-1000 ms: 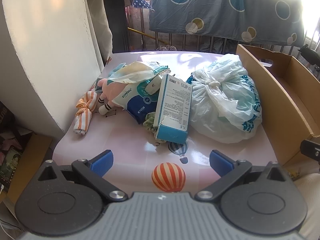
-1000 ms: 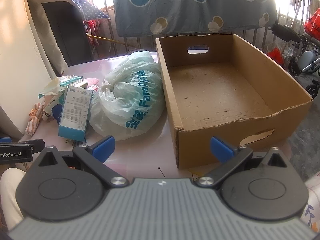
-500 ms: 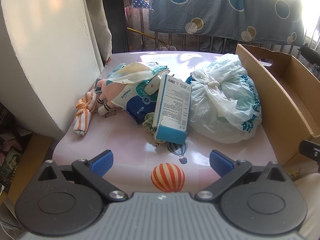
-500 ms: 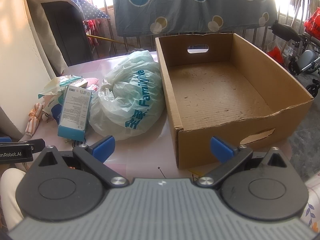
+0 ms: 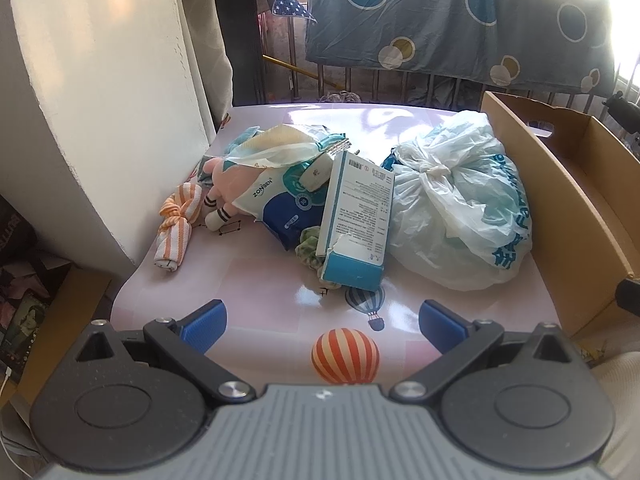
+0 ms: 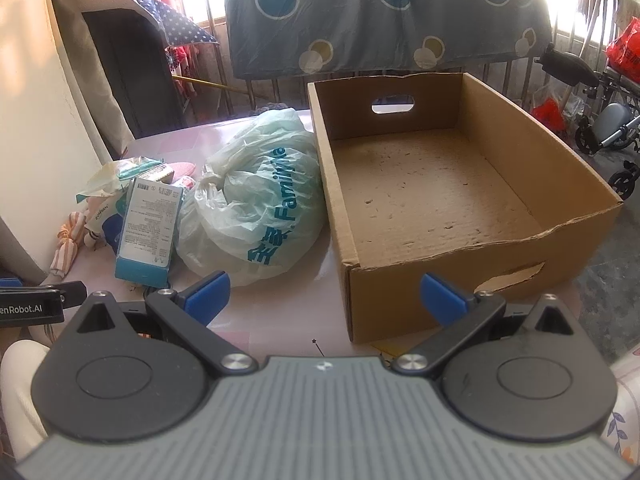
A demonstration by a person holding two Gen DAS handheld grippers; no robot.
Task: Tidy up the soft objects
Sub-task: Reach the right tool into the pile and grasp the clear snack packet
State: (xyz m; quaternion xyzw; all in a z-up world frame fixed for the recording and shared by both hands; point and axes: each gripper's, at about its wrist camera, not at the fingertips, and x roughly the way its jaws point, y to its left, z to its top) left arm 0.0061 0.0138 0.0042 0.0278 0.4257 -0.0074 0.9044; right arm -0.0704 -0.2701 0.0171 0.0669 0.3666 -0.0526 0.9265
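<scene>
A pile lies on the pink table (image 5: 256, 280): a tied white plastic bag (image 5: 460, 204), a blue-and-white carton (image 5: 356, 220), a blue wipes pack (image 5: 288, 204), a pink plush toy (image 5: 228, 176), a green cloth (image 5: 308, 244) and an orange-striped knotted cloth (image 5: 176, 228). An open, empty cardboard box (image 6: 432, 196) stands right of the bag (image 6: 256, 204). My left gripper (image 5: 322, 320) is open and empty, near the table's front edge. My right gripper (image 6: 322, 298) is open and empty, in front of the box's near left corner.
A white wall (image 5: 100, 100) borders the table's left side. A blue dotted sheet (image 6: 384, 12) hangs over a railing behind. A wheelchair (image 6: 600, 120) stands far right. The left gripper's body (image 6: 36, 304) shows at the right view's left edge.
</scene>
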